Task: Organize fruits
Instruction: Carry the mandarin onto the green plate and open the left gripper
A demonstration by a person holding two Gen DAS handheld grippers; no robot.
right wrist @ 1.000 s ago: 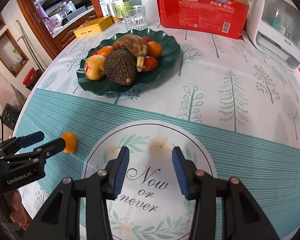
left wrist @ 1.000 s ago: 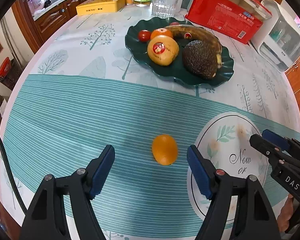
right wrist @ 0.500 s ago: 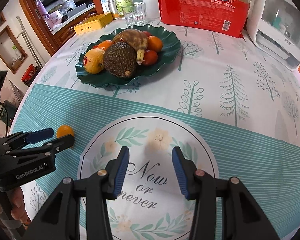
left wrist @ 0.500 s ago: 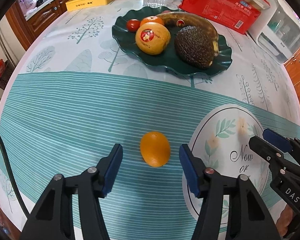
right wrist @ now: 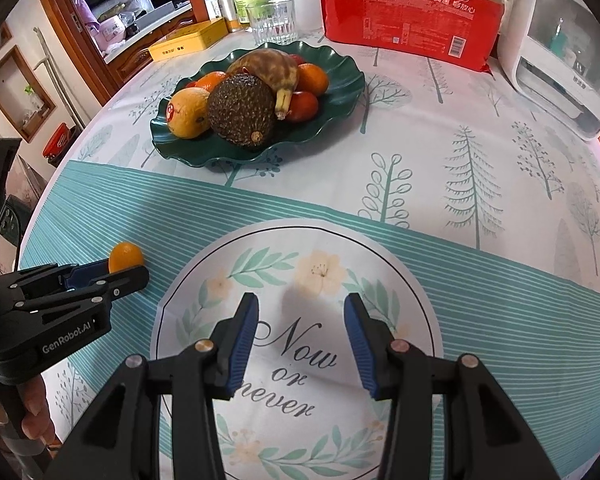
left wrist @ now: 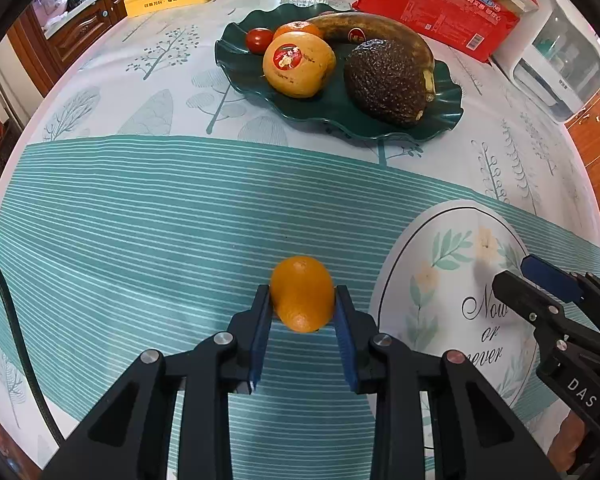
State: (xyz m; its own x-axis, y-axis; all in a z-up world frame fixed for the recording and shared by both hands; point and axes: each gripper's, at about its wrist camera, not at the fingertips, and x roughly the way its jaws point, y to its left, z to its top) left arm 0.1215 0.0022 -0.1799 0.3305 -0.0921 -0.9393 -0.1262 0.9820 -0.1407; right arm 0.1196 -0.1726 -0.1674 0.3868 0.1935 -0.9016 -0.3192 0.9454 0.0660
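My left gripper [left wrist: 302, 300] is shut on a small orange [left wrist: 302, 293] that rests on the teal striped tablecloth; the orange also shows in the right wrist view [right wrist: 126, 257]. A dark green plate [left wrist: 336, 116] at the far side holds a stickered yellow-orange fruit [left wrist: 299, 65], an avocado [left wrist: 386, 81], a browned banana [left wrist: 380, 32], a tomato [left wrist: 259, 39] and a tangerine. My right gripper [right wrist: 300, 312] is open and empty above the round "Now or never" print, right of the left gripper.
A red pack of paper cups [right wrist: 412, 16], a white appliance [right wrist: 560, 52], a glass [right wrist: 271, 20], bottles and a yellow tin [right wrist: 188, 40] stand along the table's far edge. Wooden cabinets lie beyond on the left.
My left gripper moved forward around the small orange and shut on it. The right gripper has hardly moved.
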